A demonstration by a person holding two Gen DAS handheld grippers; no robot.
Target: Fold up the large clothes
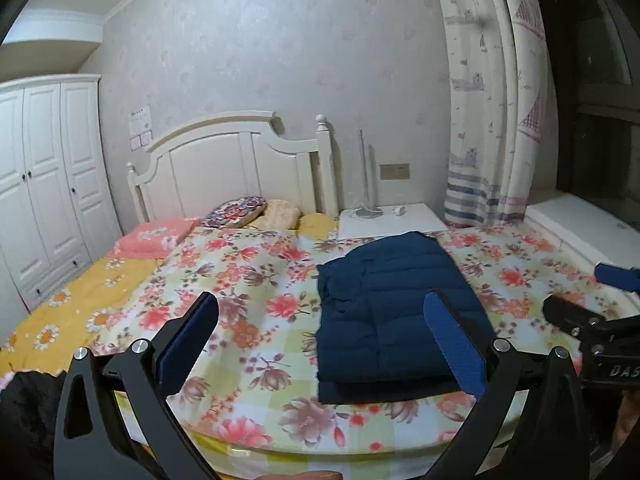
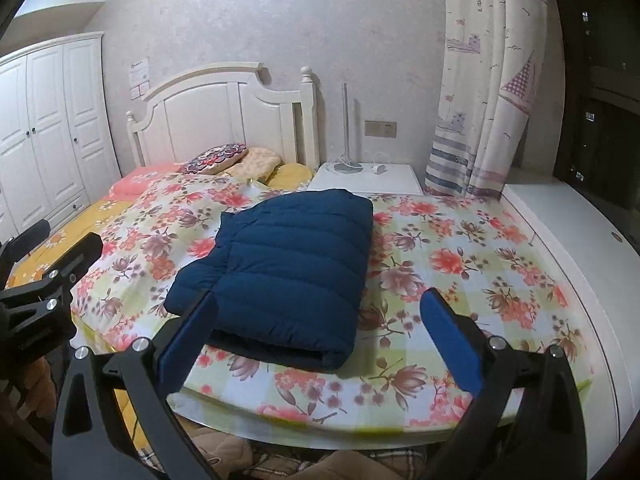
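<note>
The left gripper (image 1: 322, 334) hangs over the near edge of the bed (image 1: 248, 320), its jaws spread wide, with nothing between them and touching nothing. The right gripper (image 2: 320, 334) is the same: jaws wide apart, empty, clear of the cloth. The navy quilted jacket (image 2: 288, 256) lies folded into a thick rectangle on the floral bedspread (image 2: 460, 264), near the foot of the bed, its folded edge toward the near side. In the left wrist view the jacket sits right of centre, with the right gripper's fingers at the far right edge.
</note>
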